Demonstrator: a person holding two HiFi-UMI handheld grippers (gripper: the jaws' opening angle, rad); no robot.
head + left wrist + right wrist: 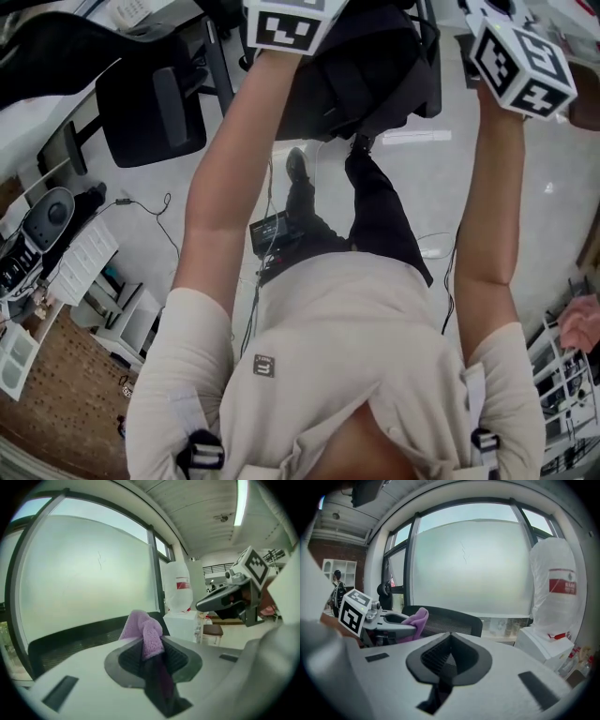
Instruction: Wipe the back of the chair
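A: Left hand-held gripper [153, 654], state?

B: Clenched on the purple cloth [143, 627]. A wad stands proud of the jaw tips, so the fabric would meet the chair first, not the plastic.

A: Right hand-held gripper [449, 660]?

B: Jaws pressed together with nothing between them. It is held level beside the left one and looks idle, or ready to steady the chair.

A: Where is the chair back [450, 620]?

B: Straight ahead of both grippers, in front of the frosted window [468, 564]. The right gripper view puts the cloth near the left end of its top edge. I cannot tell whether it is touching.

A: Edges and room?

B: The top edge runs off to the right, uncovered, so a sideways pass along it looks open. A white wrapped bulk [553, 583] stands past the right end. In the head view a second chair [155, 108] sits well off to the left, clear of the arms.
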